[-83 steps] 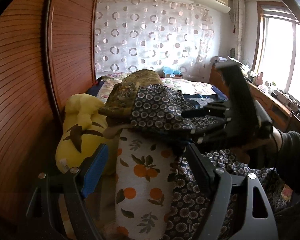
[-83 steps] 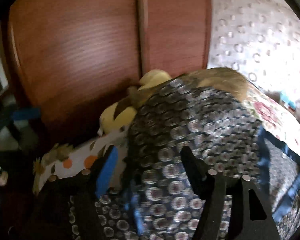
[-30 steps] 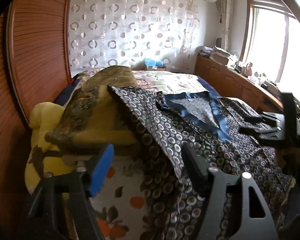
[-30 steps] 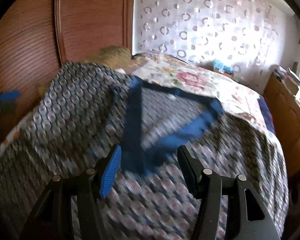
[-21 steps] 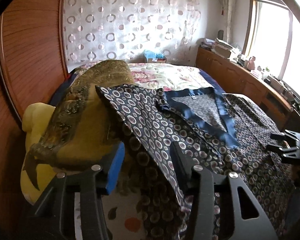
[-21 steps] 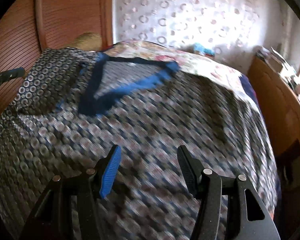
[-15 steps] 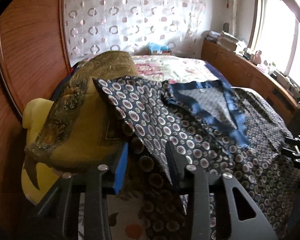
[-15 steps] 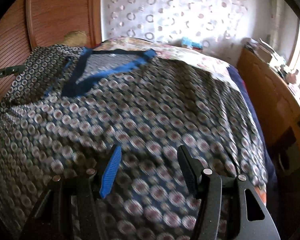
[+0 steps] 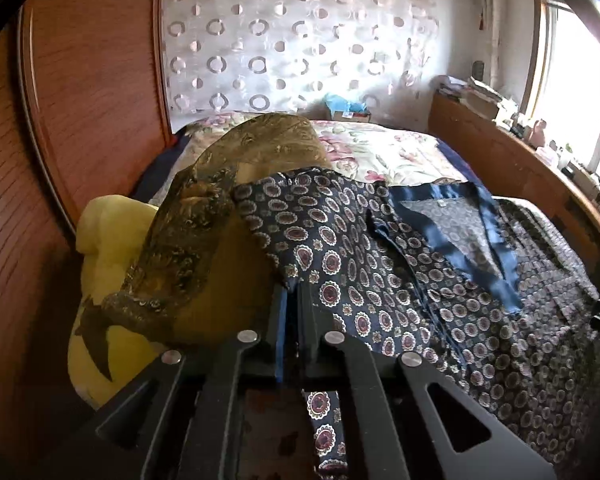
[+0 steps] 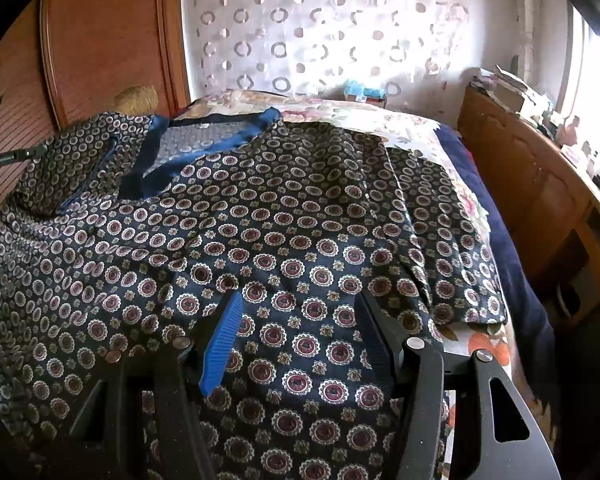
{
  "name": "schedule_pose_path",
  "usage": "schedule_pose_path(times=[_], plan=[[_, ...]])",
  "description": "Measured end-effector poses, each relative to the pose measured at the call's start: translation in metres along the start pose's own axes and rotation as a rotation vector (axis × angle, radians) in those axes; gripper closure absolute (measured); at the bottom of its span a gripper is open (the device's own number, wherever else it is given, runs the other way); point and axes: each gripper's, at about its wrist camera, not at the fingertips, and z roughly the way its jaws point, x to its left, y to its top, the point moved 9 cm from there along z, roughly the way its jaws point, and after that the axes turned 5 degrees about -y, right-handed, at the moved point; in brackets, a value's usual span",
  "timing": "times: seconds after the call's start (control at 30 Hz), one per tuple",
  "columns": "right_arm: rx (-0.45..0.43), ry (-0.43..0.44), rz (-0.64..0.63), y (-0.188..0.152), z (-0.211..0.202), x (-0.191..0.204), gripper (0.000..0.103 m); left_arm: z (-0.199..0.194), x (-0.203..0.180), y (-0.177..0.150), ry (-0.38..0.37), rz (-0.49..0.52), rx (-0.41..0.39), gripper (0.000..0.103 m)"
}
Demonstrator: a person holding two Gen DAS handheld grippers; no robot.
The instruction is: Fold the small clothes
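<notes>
Pinching the patterned shirt's edge, left tongs clamp while right tongs hover spread.

Your bed carries everything here; its floral cover shows pale at the far end, with a dark blue sheet along the right edge; the patterned shirt lies spread across the middle, collar toward the far left; an olive-gold cushion sits at the left beside the wooden wardrobe, and a yellow plush toy rests below it.
</notes>
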Motion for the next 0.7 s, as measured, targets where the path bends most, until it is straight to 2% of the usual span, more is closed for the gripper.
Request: schedule_pose_path(times=[0.1, 0.17, 0.23, 0.3, 0.33, 0.37, 0.43, 0.57, 0.7], plan=[[-0.003, -0.003, 0.011, -0.003, -0.004, -0.002, 0.043, -0.011, -0.005, 0.000, -0.005, 0.013, -0.028, 0.086], [-0.004, -0.008, 0.020, -0.005, -0.004, -0.003, 0.043, -0.022, -0.012, 0.000, -0.012, 0.034, -0.056, 0.063], [-0.006, -0.015, 0.034, -0.010, -0.008, -0.011, 0.043, -0.034, -0.023, -0.002, -0.043, 0.056, -0.083, 0.059], [-0.008, -0.023, 0.051, -0.015, -0.014, -0.020, 0.043, -0.043, -0.034, -0.004, -0.069, 0.072, -0.100, 0.048], [-0.009, -0.028, 0.062, -0.017, -0.018, -0.026, 0.043, -0.049, -0.042, -0.005, -0.082, 0.078, -0.117, 0.030], [-0.009, -0.032, 0.074, -0.020, -0.021, -0.032, 0.043, -0.054, -0.047, -0.006, -0.095, 0.082, -0.131, 0.021], [-0.008, -0.043, 0.097, -0.025, -0.026, -0.043, 0.043, -0.063, -0.061, -0.009, -0.120, 0.094, -0.153, 0.021], [-0.005, -0.069, 0.131, -0.033, -0.034, -0.060, 0.043, -0.078, -0.085, -0.014, -0.115, 0.124, -0.191, 0.021], [-0.011, -0.099, 0.166, -0.039, -0.046, -0.084, 0.043, -0.087, -0.104, -0.022, -0.143, 0.120, -0.196, 0.021]])
